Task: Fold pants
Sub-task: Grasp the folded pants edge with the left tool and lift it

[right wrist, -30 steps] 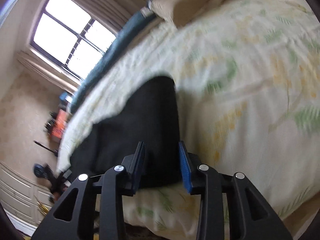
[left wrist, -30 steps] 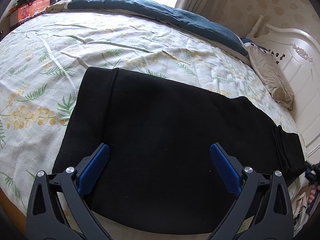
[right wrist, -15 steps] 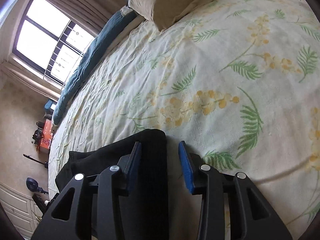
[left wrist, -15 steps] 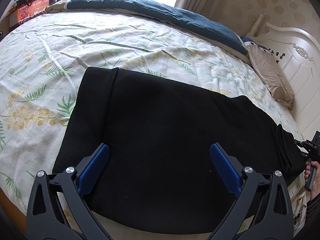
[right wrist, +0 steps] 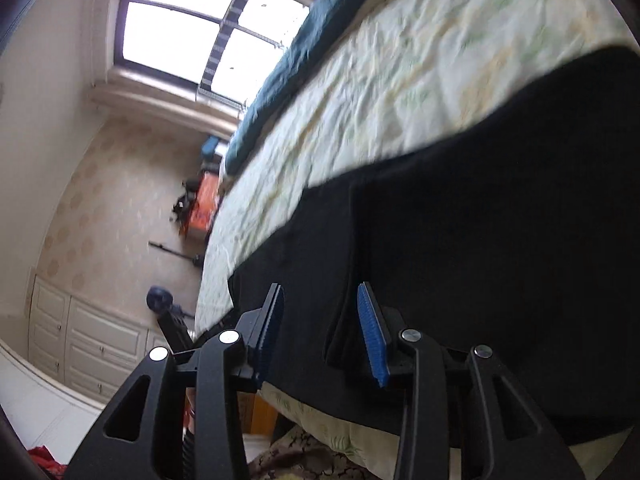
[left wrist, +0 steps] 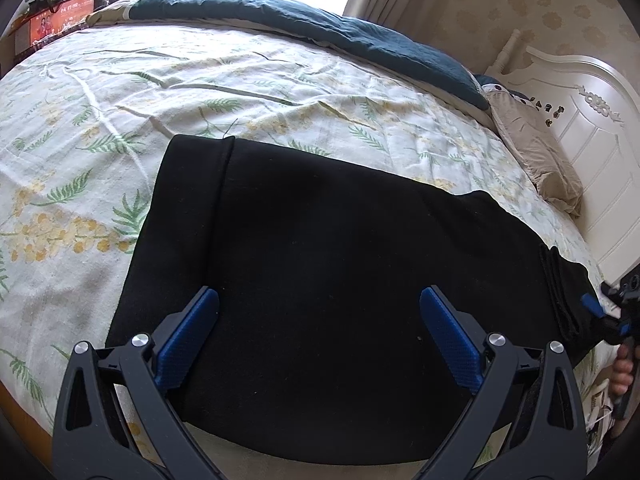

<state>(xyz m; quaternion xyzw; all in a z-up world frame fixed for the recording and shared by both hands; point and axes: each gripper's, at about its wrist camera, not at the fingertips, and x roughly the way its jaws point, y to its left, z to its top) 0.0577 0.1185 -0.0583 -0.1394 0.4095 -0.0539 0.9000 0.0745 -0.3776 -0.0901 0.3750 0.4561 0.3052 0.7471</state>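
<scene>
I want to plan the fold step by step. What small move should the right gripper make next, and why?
Probably ease the right gripper a little further onto the hem end of the black pants and close. Its jaws stand part open at that edge, fabric between the pads, not visibly pinched. The left gripper hangs wide open above the other part, the pants lying flat on the floral bedspread.

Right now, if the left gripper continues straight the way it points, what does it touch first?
Most likely the black pants. The left gripper is open and tilted down over their middle; nothing lies between. Depth is hard to judge here.
</scene>
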